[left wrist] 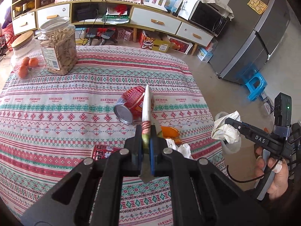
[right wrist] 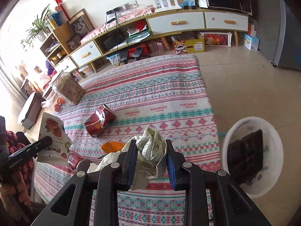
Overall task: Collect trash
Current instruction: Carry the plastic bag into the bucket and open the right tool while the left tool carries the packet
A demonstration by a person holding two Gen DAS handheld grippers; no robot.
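My left gripper (left wrist: pixel 146 131) is shut on a flat snack wrapper (left wrist: pixel 147 109), seen edge-on above the patterned tablecloth (left wrist: pixel 56 113). Behind it a red can (left wrist: pixel 131 105) lies on its side, with orange peel (left wrist: pixel 170 132) and a white tissue (left wrist: pixel 181 148) nearer. My right gripper (right wrist: pixel 150 146) is shut on a crumpled paper wad (right wrist: pixel 152 150) over the table's near right part. Right of it on the floor stands a white bin (right wrist: pixel 276 143) with a dark tray (right wrist: pixel 246 158) inside. The right wrist view shows the wrapper (right wrist: pixel 52 137) held in the left gripper (right wrist: pixel 46 141), and the can (right wrist: pixel 98 120).
A jar of dry snacks (left wrist: pixel 59 47) and a lidded jar with small oranges (left wrist: pixel 24 58) stand at the table's far left. A second red can (right wrist: pixel 75 159) lies near the front edge. A blue stool (left wrist: pixel 254 82) and a fridge (left wrist: pixel 263 28) stand to the right.
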